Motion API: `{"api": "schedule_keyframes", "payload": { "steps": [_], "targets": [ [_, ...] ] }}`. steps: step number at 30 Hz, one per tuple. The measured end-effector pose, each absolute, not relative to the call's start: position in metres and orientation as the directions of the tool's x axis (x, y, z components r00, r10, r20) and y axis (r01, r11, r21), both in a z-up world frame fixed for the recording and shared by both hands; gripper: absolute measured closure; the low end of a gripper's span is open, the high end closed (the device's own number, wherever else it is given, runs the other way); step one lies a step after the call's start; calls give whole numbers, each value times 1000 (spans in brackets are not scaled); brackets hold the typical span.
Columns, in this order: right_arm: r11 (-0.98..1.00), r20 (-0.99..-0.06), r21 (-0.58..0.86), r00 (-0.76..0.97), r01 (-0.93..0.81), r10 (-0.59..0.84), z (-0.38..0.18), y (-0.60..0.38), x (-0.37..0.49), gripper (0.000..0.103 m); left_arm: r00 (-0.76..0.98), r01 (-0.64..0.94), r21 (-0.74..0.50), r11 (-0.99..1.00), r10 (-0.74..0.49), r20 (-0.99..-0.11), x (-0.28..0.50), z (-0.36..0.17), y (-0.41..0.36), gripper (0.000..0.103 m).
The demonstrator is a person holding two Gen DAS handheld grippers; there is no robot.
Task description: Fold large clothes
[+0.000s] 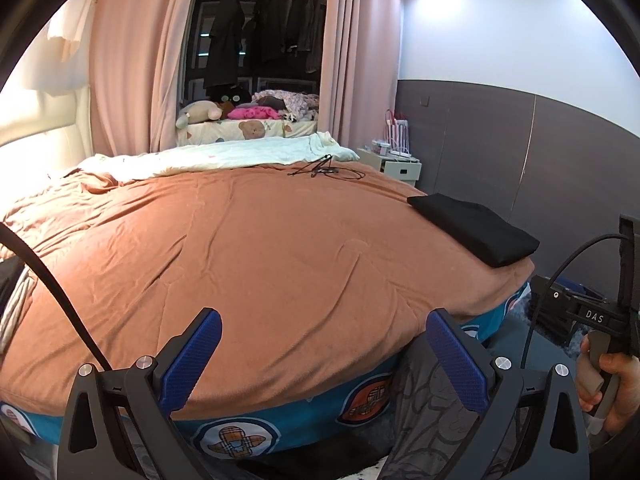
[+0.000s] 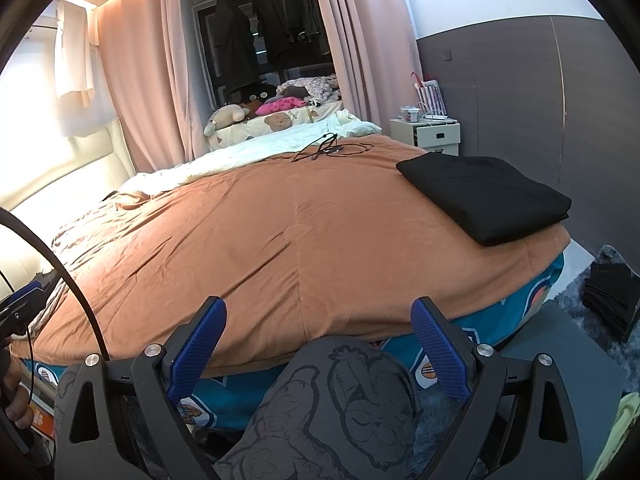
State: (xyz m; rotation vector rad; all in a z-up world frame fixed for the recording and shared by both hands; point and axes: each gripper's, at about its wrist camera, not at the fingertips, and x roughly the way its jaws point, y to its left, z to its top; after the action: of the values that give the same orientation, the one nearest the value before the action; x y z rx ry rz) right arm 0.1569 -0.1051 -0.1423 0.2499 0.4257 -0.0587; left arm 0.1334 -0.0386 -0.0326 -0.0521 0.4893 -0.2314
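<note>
A black garment lies folded into a flat rectangle on the right side of the bed, near its corner. My left gripper hangs open over the bed's near edge, far to the left of the garment, with nothing between its blue pads. My right gripper is open too, held off the foot of the bed, and holds nothing. The hand on the right gripper's handle shows at the right of the left wrist view. The left gripper's body shows at the left edge of the right wrist view.
An orange-brown blanket covers the bed, with a pale quilt and a black cable at the far end. A white nightstand stands by the right wall. Dark clothes are piled on the floor rug. A patterned grey trouser leg is below.
</note>
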Motion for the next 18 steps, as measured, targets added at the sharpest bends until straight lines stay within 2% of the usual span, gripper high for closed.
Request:
{"api": "schedule_keyframes", "payload": {
  "steps": [18],
  "targets": [
    [969, -412, 226, 911, 96, 5, -140, -112, 157, 10, 861, 204, -106, 973, -230, -454, 130, -32, -41, 0]
  ]
}}
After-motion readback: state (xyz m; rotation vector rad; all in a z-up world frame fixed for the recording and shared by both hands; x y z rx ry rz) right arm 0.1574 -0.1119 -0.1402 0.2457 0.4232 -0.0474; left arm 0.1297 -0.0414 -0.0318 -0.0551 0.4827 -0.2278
